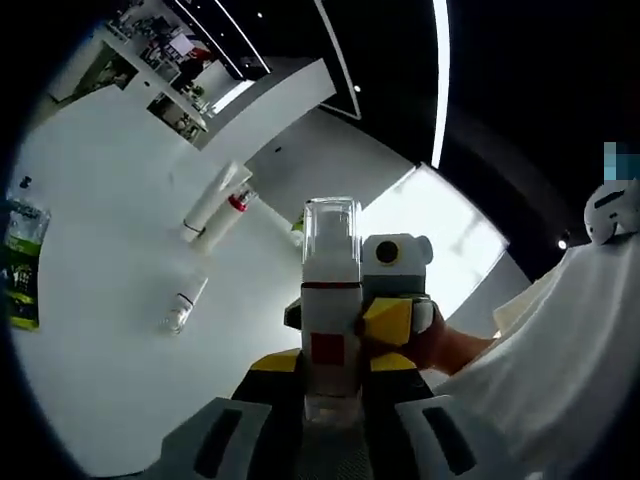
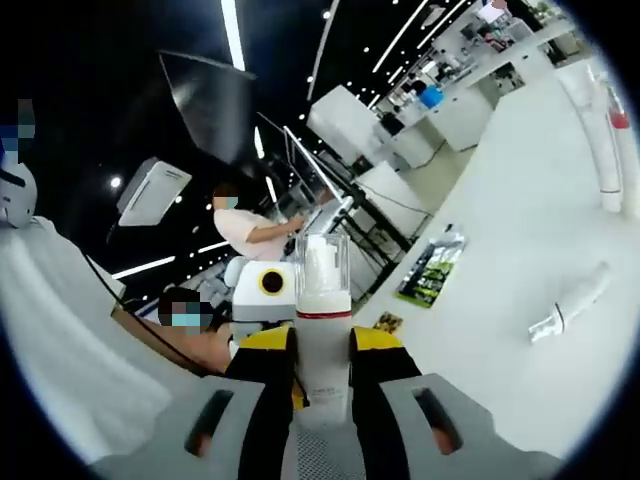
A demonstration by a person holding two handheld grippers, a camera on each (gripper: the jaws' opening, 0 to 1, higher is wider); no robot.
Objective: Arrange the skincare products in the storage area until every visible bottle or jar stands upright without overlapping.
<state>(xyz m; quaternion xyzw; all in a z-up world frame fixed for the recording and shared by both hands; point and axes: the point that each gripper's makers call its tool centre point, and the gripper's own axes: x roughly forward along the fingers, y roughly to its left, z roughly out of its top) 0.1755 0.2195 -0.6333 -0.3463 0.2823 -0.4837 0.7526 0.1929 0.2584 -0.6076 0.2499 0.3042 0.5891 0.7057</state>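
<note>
While both grippers close on it from opposite sides, a white pump bottle (image 1: pixel 331 320) with a clear cap and a red band stands upright between the jaws of the left gripper (image 1: pixel 331 385), whose fingers press its lower body; a red square marks its front. Just beyond it, the right gripper (image 1: pixel 395 320) faces in with its yellow-tipped fingers against the same bottle. Seen from the right gripper view, the right gripper (image 2: pixel 322 375) pinches that pump bottle (image 2: pixel 322 330) between its two fingers, the left gripper (image 2: pixel 262 300) sitting just behind. Farther past the left fingers, on the white table (image 1: pixel 120 330), a small bottle (image 1: pixel 183 305) lies on its side, and beyond it two tubes (image 1: pixel 215 207) lie touching. A green bottle (image 1: pixel 22 255) lies off to the far left.
</note>
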